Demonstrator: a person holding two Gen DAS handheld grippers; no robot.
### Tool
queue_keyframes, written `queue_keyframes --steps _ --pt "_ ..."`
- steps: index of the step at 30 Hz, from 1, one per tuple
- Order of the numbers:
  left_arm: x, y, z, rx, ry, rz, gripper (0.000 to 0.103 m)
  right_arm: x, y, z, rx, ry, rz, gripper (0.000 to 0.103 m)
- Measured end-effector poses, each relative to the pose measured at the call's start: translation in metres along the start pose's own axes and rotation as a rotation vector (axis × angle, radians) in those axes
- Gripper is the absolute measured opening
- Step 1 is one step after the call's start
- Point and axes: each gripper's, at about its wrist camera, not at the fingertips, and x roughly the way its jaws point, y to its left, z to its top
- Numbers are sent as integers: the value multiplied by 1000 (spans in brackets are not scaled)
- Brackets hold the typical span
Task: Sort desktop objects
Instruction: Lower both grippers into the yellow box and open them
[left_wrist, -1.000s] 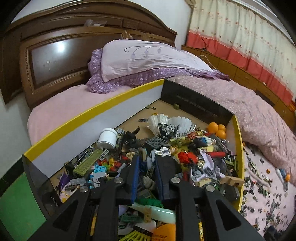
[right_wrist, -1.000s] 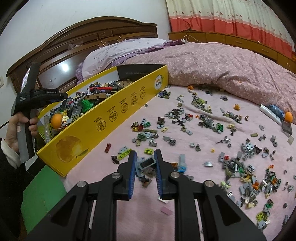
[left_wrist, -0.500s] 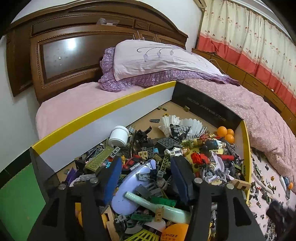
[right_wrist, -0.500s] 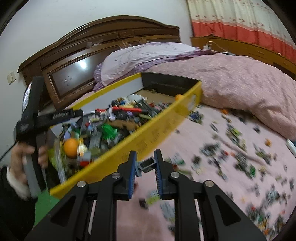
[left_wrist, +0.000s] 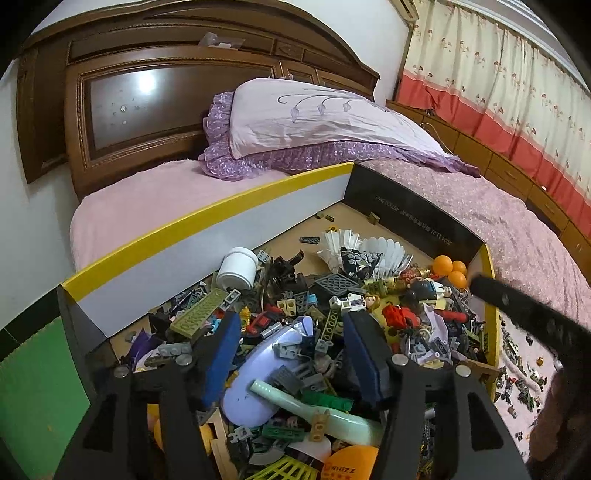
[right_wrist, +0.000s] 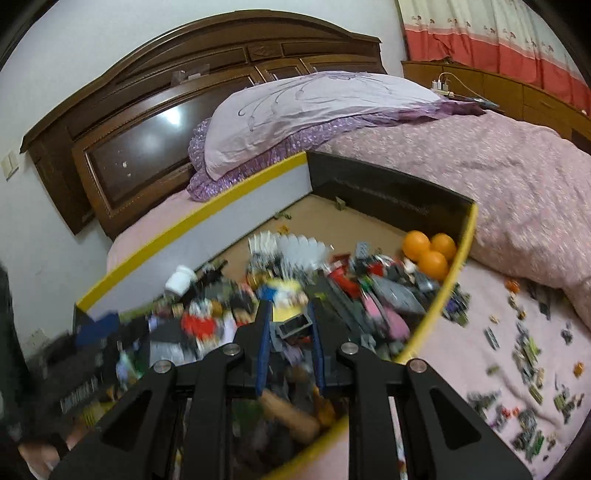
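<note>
Room light was dim and warm, and a lamp glared off the glossy headboard (left_wrist: 122, 110). The left view was sharp; the right smeared the box (right_wrist: 436, 314) contents. Fisheye bent and darkened the edges.

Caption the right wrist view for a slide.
Right gripper carries a small grey brick over the toy-filled box.
</note>
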Motion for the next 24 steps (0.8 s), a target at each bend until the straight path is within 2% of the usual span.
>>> queue_keyframes --steps 1,5,6,15,20,24 --pt "1 0 0 -1 0 -1 59 3 1 5 19 -2 8 21" --pt "1 -1 0 3 -1 2 59 3 2 10 71 -10 36 50" --pt "1 -1 0 2 -1 1 59 1 3 9 72 -19 39 52" --pt "0 -1 -1 -4 -1 5 61 -5 9 4 54 0 59 60" --pt "0 1 -1 -13 0 0 61 -18 12 -10 69 2 82 61" --pt "0 1 -2 -16 0 -1 61 -43 10 -31 110 -21 87 66"
